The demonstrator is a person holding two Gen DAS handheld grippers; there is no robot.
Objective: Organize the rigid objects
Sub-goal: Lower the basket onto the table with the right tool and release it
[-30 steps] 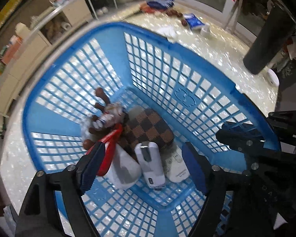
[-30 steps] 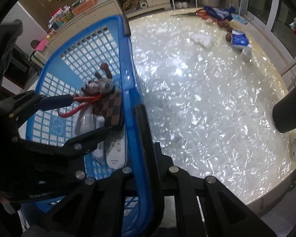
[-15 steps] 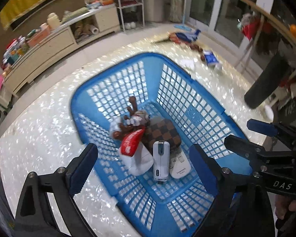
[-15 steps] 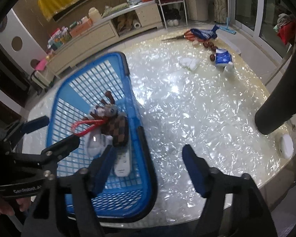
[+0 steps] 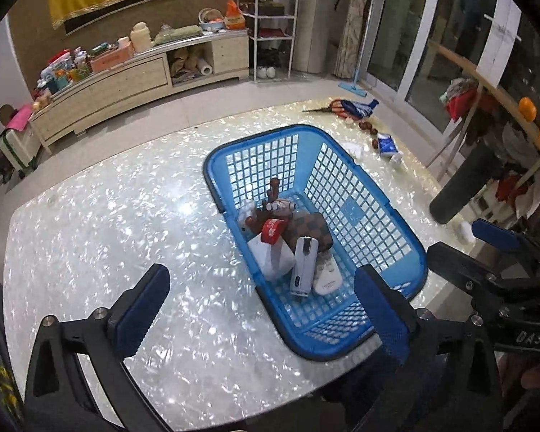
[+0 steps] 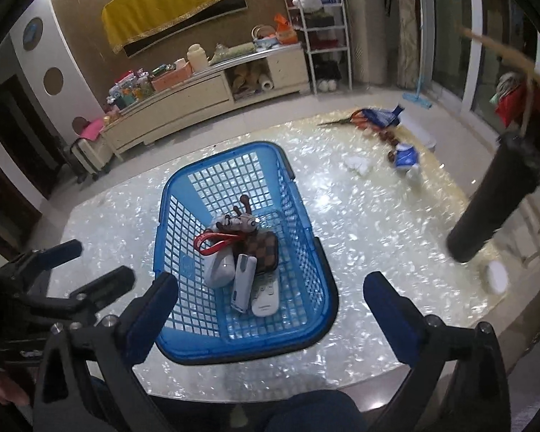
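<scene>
Both tools opening wide, nothing between jaws: left tool (image 5: 259, 309), right tool (image 6: 270, 309). Blue basket (image 6: 320, 270) loaded, set on tabletop (image 5: 90, 223). Withdrawal advised straight upward, basket rim avoided.

Surface: we see a pearly white shell-pattern table (image 5: 90, 252).
Middle: we find a blue lattice basket (image 5: 406, 248) resting on it.
Far corner: we note a blue packet (image 6: 405, 156) and white tissue (image 6: 358, 165).
</scene>
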